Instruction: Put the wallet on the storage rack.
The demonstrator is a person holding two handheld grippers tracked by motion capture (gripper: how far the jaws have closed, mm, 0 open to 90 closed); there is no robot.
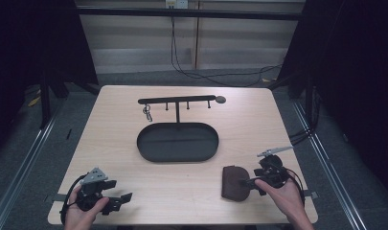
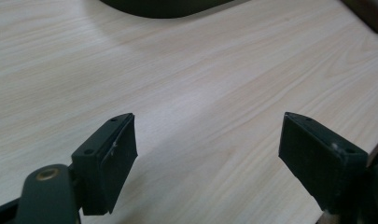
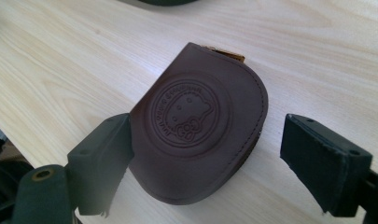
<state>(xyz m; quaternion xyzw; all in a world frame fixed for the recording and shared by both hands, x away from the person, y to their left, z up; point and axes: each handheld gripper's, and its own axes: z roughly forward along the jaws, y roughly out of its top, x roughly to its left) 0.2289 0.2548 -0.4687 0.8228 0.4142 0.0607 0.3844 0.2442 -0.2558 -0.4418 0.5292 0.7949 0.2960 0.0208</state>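
Desk (image 1: 134, 143): black oval tray (image 1: 177, 142) with hook rack at centre. Brown leather pouch (image 1: 234, 183) flat near front right edge, rounded end toward right hand-held gripper (image 1: 249, 181), jaws released wide, straddling pouch, left jaw seemingly touching its edge. Left hand-held gripper (image 1: 119, 200) well apart, released, empty.

Both hands sit low, the left gripper (image 1: 119, 200) and right gripper (image 1: 246, 182) each with jaws spread wide

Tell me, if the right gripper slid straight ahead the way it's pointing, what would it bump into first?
The brown pouch. The right gripper is open and the pouch lies flat on the table between its jaws, so it would probably meet it almost at once; the exact gap is hard to judge.
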